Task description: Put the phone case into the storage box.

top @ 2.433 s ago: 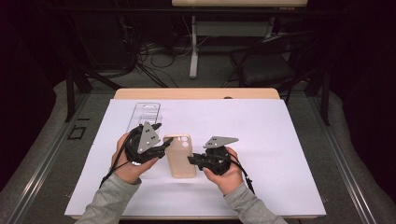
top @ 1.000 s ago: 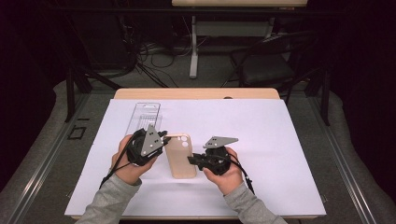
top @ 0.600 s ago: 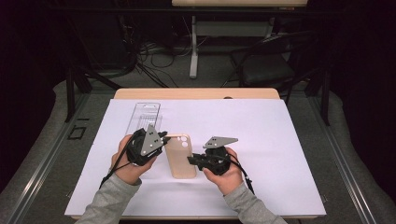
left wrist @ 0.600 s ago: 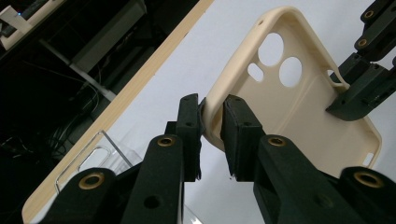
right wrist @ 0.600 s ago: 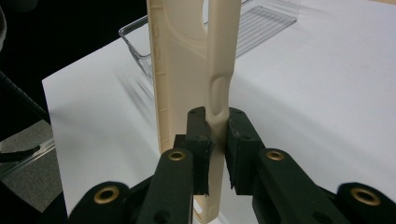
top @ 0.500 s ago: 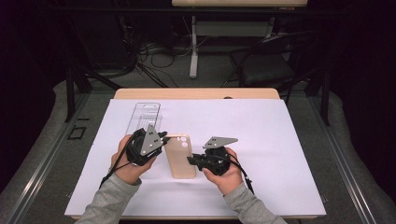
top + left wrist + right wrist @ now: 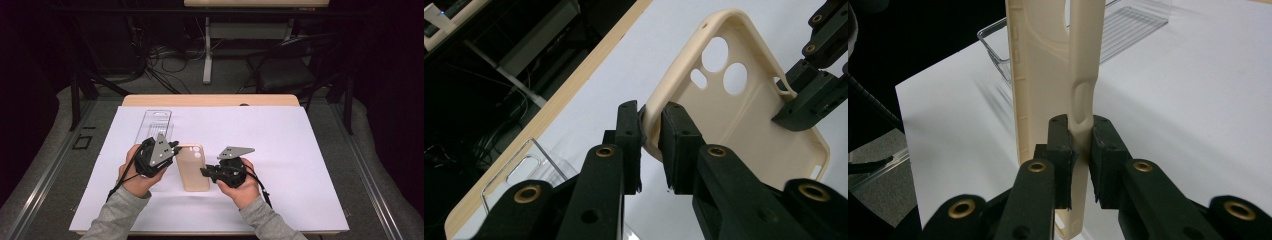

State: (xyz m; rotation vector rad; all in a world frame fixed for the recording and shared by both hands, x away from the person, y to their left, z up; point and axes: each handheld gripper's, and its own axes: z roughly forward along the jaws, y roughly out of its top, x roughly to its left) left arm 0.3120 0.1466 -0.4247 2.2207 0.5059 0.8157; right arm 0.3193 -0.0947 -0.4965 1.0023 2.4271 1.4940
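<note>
A beige phone case [image 7: 191, 170] lies inner side up on the white sheet [image 7: 300, 150], its camera holes at the far end. My left gripper [image 7: 175, 149] is at the case's far left corner. In the left gripper view, that gripper [image 7: 649, 117] is shut on the corner rim of the case [image 7: 744, 130]. My right gripper [image 7: 204, 171] comes in from the right. Its jaws [image 7: 1080, 135] pinch the thin side wall of the case [image 7: 1048, 65] near a button bump. The right gripper [image 7: 814, 85] also shows beyond the case's far edge.
A clear plastic box [image 7: 156, 122] lies just beyond the left hand, also seen as the clear box [image 7: 1128, 25] behind the case. The sheet covers a wooden table [image 7: 210, 100]. Past its far edge are a dark floor, cables and a chair [image 7: 285, 70].
Since the earliest frame the left gripper has tilted and edged right to the case's far left corner. The right gripper and the case have stayed put.
</note>
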